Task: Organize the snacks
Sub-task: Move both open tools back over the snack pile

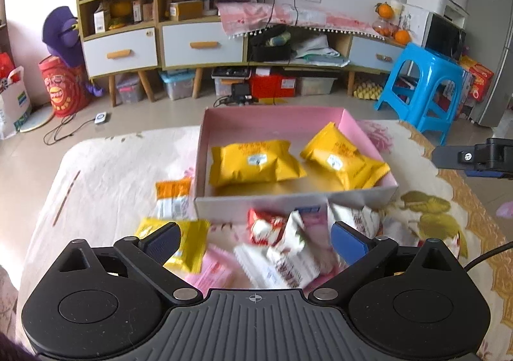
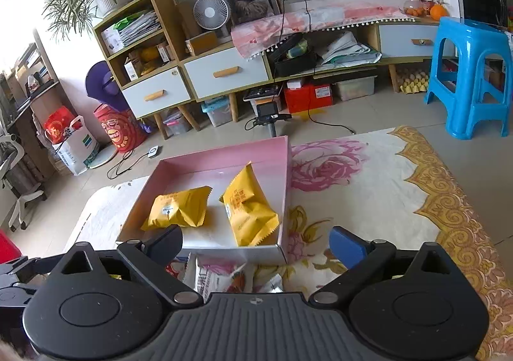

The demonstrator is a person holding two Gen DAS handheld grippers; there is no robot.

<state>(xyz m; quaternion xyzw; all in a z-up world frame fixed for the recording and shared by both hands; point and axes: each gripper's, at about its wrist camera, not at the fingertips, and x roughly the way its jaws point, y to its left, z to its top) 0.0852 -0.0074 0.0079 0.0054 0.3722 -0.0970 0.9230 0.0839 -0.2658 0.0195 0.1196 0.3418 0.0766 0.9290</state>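
A pink box (image 1: 359, 133) stands on the flowered table and holds two yellow snack packets (image 1: 253, 162) (image 1: 343, 159). It also shows in the right wrist view (image 2: 285, 175) with the same packets (image 2: 178, 209) (image 2: 248, 212). My left gripper (image 1: 255, 241) is open and empty above a pile of loose snacks in front of the box: a red-and-white packet (image 1: 266, 226), white packets (image 1: 285, 261), a yellow packet (image 1: 189, 242) and an orange-and-white packet (image 1: 173, 197). My right gripper (image 2: 256, 244) is open and empty just before the box's near wall, above white packets (image 2: 218, 277).
The table is covered by a cloth with flowers (image 2: 368, 181). Beyond it stand a blue plastic stool (image 2: 471, 79), a low cabinet with drawers (image 1: 202, 44) and storage boxes on the floor. The right gripper's body shows at the right edge of the left wrist view (image 1: 481, 157).
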